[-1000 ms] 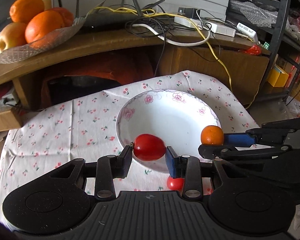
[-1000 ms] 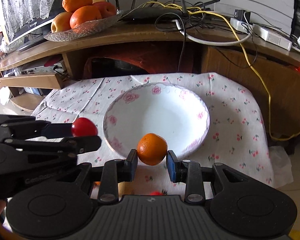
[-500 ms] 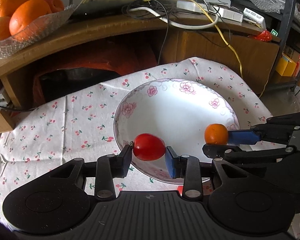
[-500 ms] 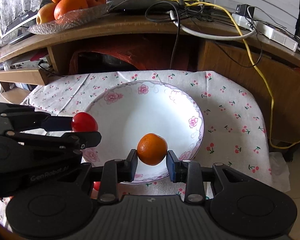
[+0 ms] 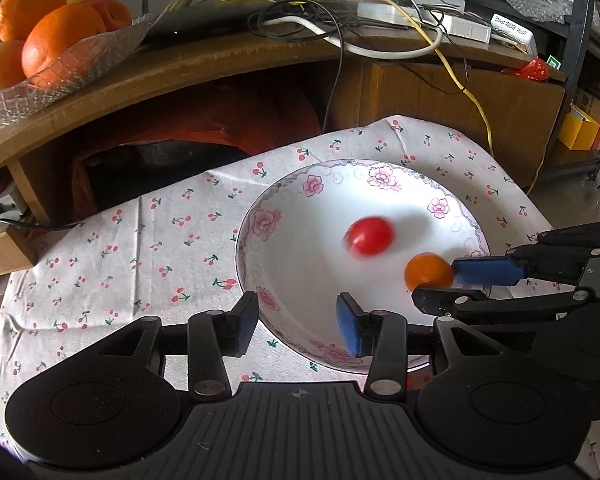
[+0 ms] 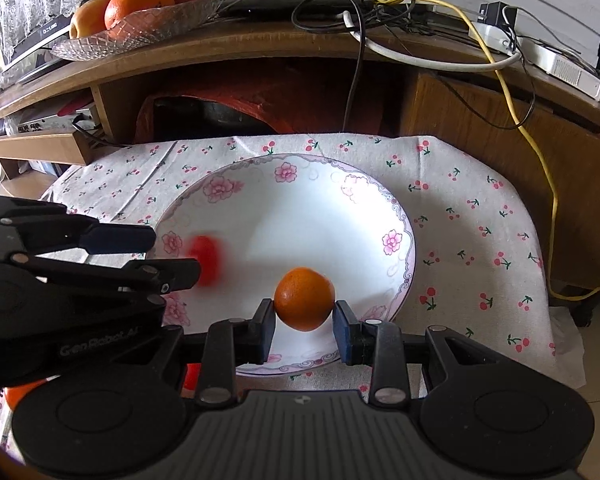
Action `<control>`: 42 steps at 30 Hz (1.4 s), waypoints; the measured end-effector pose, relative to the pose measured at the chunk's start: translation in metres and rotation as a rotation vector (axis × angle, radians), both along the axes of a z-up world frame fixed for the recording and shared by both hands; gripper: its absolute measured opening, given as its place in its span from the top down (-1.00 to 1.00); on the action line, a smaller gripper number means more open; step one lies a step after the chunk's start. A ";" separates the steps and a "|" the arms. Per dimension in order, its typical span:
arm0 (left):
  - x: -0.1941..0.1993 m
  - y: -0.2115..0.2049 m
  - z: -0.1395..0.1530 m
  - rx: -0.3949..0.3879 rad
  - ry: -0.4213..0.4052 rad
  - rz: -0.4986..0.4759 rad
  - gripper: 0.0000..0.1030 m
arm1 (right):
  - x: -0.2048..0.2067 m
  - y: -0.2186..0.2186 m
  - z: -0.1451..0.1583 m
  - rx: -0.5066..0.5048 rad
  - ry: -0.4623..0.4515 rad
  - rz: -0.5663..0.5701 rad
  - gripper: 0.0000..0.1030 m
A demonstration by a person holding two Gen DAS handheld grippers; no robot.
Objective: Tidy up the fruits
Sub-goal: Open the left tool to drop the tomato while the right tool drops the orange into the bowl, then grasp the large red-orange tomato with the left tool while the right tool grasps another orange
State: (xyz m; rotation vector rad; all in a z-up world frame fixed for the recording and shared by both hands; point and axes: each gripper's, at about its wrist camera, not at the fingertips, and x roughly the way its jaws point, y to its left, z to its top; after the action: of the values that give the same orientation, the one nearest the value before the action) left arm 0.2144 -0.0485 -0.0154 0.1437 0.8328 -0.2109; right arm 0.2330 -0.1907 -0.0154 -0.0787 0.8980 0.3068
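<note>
While my left gripper (image 5: 296, 320) jaws are opening empty, the tomato (image 5: 369, 236) is rolling in the plate (image 5: 284, 216) and risking a knock against the orange (image 6: 305, 298) my right gripper (image 6: 305, 326) jaws are gripping.

Both tongs are matte black plastic: a ribbed centre panel flanked by two round discs, jointed arms with silver rivets, and blue pads. The left tongs (image 5: 296, 318) carry grey "GenRobot.AI" lettering; the right tongs (image 6: 304, 330) match.
</note>
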 end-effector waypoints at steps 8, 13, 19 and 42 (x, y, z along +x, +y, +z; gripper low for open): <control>-0.007 0.003 0.011 0.004 -0.022 -0.004 -0.16 | -0.001 -0.002 0.006 0.004 -0.015 -0.010 0.36; -0.013 0.004 0.018 0.004 -0.035 -0.006 -0.21 | -0.004 -0.003 0.014 0.010 -0.041 -0.019 0.36; -0.020 0.008 0.025 0.007 -0.045 -0.006 -0.25 | -0.008 -0.008 0.027 0.030 -0.067 -0.043 0.36; -0.071 0.034 0.033 0.011 -0.034 0.001 -0.32 | -0.048 -0.009 0.052 0.079 -0.081 -0.067 0.36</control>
State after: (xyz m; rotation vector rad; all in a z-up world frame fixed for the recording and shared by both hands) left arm 0.1437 -0.0144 0.0173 0.1571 0.8000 -0.2018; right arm 0.1847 -0.1995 0.0362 0.0121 0.8057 0.2743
